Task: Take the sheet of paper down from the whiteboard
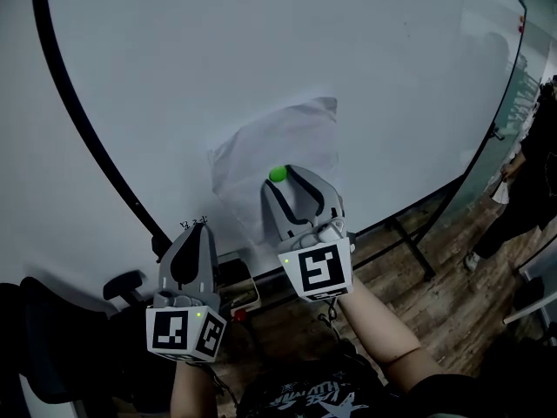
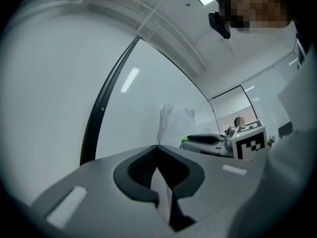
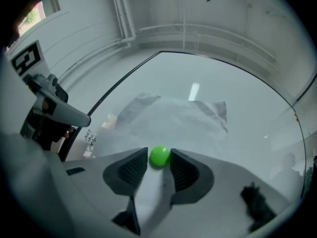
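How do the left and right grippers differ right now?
The left gripper has its jaws together; the right gripper has them apart. The left has nothing between its jaws; the right has the green magnet between its tips. The left sits off the paper, at its lower left; the right is over it. Both point at the whiteboard.

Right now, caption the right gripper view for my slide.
The right gripper, jaws open, straddles a green magnet holding crumpled paper on the whiteboard.
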`<action>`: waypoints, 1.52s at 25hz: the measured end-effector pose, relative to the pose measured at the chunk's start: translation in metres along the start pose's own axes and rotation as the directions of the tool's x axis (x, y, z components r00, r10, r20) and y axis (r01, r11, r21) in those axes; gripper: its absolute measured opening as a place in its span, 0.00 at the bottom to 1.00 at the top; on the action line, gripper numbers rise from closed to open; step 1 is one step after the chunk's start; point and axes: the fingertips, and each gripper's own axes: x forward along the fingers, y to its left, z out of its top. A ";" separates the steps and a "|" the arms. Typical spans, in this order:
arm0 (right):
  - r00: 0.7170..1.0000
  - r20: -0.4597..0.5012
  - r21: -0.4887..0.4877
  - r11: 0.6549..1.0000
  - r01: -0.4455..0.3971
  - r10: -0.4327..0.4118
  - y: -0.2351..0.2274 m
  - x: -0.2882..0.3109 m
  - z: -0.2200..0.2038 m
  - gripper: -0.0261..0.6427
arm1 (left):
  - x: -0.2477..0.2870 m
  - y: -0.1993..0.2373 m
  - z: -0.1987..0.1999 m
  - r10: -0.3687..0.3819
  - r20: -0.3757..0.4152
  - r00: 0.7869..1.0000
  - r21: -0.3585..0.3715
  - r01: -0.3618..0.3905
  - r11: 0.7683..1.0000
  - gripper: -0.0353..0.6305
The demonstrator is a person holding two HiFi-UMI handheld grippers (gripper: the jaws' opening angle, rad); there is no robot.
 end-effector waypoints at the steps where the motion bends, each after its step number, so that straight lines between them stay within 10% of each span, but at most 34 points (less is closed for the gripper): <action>1: 1.000 -0.004 -0.008 1.000 0.014 -0.014 -0.001 0.001 0.000 0.25 | 0.000 0.001 0.002 -0.002 0.001 1.000 0.004 0.002 1.000 0.06; 18: 1.000 0.001 0.018 1.000 0.007 -0.007 -0.001 0.002 0.001 0.24 | 0.029 -0.030 0.050 -0.015 0.121 0.993 0.248 -0.015 0.969 0.23; 38: 0.999 -0.002 0.010 0.999 -0.045 0.045 0.000 -0.005 0.004 0.24 | 0.067 -0.025 0.054 0.034 0.103 0.994 0.184 -0.053 0.982 0.06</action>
